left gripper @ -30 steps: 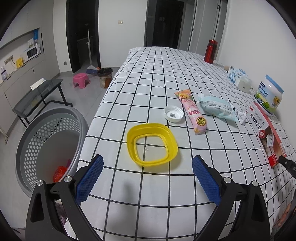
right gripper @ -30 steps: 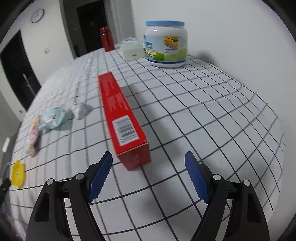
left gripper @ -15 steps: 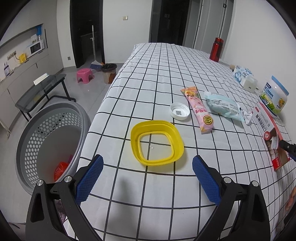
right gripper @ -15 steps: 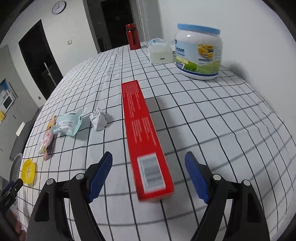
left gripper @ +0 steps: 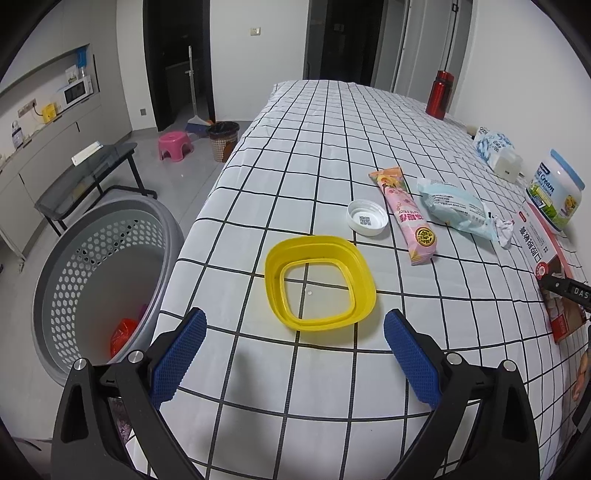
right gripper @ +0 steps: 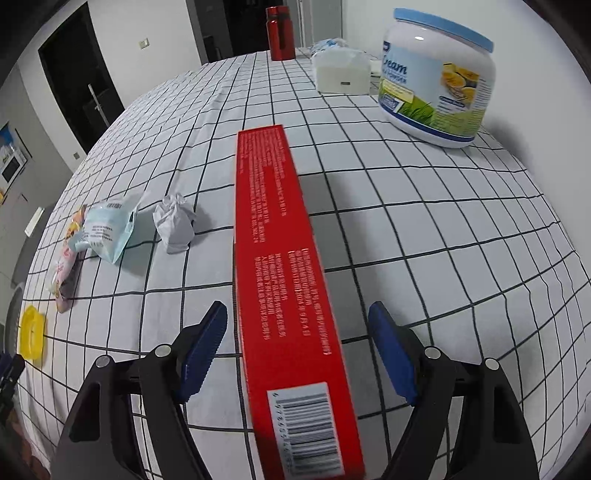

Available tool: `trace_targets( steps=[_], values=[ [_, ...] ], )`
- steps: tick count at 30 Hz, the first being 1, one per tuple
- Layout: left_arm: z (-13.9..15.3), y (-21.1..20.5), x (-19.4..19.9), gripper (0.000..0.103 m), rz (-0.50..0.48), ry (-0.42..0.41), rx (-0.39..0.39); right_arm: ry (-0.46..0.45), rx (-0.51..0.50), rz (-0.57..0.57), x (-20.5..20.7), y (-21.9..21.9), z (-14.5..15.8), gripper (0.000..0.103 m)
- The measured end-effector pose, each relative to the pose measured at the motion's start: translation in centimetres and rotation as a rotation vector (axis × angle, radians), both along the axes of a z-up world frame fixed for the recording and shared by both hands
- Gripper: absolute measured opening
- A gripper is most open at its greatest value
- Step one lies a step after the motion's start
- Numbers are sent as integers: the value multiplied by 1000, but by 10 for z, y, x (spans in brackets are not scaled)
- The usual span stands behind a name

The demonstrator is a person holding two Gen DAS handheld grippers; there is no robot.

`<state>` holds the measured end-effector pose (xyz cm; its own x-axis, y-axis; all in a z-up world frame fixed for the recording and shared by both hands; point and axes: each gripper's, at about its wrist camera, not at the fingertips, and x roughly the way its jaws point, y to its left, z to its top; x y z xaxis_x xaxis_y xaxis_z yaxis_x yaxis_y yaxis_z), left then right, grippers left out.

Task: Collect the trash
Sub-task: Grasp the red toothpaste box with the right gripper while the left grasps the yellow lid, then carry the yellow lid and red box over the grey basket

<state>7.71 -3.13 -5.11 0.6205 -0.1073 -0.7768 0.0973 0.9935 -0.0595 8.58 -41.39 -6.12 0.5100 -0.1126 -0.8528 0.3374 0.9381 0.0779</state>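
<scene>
Jaws of the right gripper [right gripper: 297, 349] stand spread to either side of the long red box [right gripper: 284, 280], its near end lying between the blue pads without either visibly touching it. A barcode label sits on that near end, and rows of small white print, too fine to read, run along its top. The left gripper [left gripper: 293, 360] is likewise spread wide and holds nothing, low over the bench [left gripper: 332, 147] near its edge, with the yellow square ring [left gripper: 320, 282] lying flat just ahead of it.

Beyond the ring lies a white cap [left gripper: 367, 217] showing a QR code inside, then a pink snack wrapper [left gripper: 404, 216] with a round gold seal, a pale blue packet [left gripper: 452, 208] and a crumpled paper ball [right gripper: 174, 223], all well apart from the box. Farther back by the wall stands a white tub with a blue lid [right gripper: 437, 75] reading "Cream" and "Powder", next to a tissue pack [right gripper: 341, 70], and at the far end a red bottle [right gripper: 280, 33].

A white cloth with a black grid covers the bench. On the floor to its left stands a grey perforated basket [left gripper: 99, 273] with something red at the bottom. Farther off are a glass side table [left gripper: 85, 173], a pink stool [left gripper: 175, 146], a small bin [left gripper: 222, 140], and dark doorways.
</scene>
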Motion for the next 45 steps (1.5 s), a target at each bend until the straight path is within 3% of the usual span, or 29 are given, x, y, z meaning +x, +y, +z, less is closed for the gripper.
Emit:
trace_targets(
  steps=[2, 6, 21, 36, 38, 42, 45],
  values=[
    [0, 0, 0, 95, 1, 1, 1, 8, -3, 9, 1, 2, -2, 49],
    [0, -1, 1, 95, -1, 0, 4, 1, -7, 19, 1, 5, -4, 35],
    [-3, -2, -4, 95, -12, 7, 6, -126, 82, 54, -42, 43, 18, 35],
    [-19, -19, 31, 95, -10, 75, 12, -174, 118, 97, -61, 71, 28, 35],
    [-20, -20, 34, 91, -11, 80, 10, -174, 120, 101, -61, 74, 28, 35],
    [-20, -21, 34, 69, -24, 72, 14, -180, 124, 107, -61, 78, 28, 35],
    [-18, -19, 31, 69, -34, 72, -3, -182, 126, 112, -61, 81, 29, 35]
  ],
)
